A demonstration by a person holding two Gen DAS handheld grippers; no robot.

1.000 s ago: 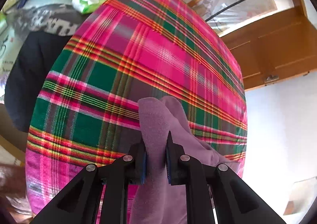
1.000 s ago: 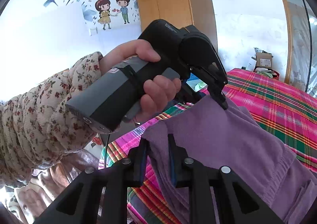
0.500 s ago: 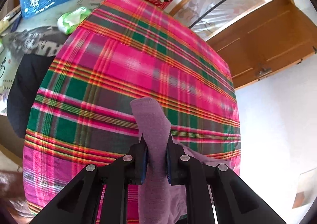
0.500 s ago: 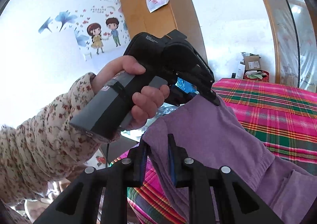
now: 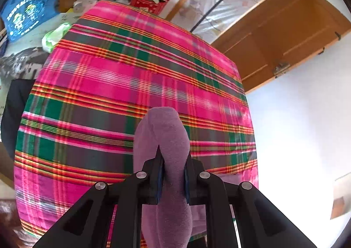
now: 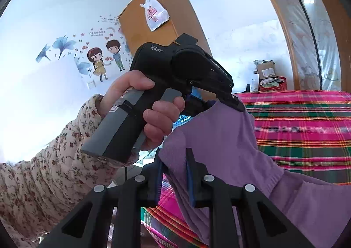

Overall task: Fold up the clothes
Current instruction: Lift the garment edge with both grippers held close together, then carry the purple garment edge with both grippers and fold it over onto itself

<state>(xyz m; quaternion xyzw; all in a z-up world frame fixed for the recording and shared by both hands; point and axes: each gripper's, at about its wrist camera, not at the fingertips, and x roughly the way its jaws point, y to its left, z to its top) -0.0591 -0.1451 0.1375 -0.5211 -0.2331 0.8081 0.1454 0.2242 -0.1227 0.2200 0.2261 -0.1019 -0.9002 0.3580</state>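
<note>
Garment point(image 6: 230, 142): purple, soft knit, held up off the bed between your two tongs. Your right tongs point(image 6: 175, 173) are nearly closed and pinch a fold of its edge; the cloth runs from there up to your left tongs point(image 6: 235, 103) and hangs away to the lower right. In the left wrist view, your left tongs point(image 5: 172, 173) are likewise nearly closed on a thick bunch of the same garment point(image 5: 164, 138), which stands up past the fingertips and drops below them.

Your left hand point(image 6: 151, 112) wraps the grey handle of the left tool; a floral sleeve point(image 6: 54, 173) covers the wrist.

Below the garment lies the bed point(image 5: 109, 94), covered in a pink, green and red plaid. Its surface beneath the tongs carries only the trailing cloth.

Beyond the bed stand a red basket point(image 5: 149, 2) with boxes, a wooden door point(image 5: 285, 35) and a wardrobe point(image 6: 158, 19) with a plastic bag point(image 6: 154, 13) hanging on it. Cartoon stickers point(image 6: 103, 59) mark the wall.
</note>
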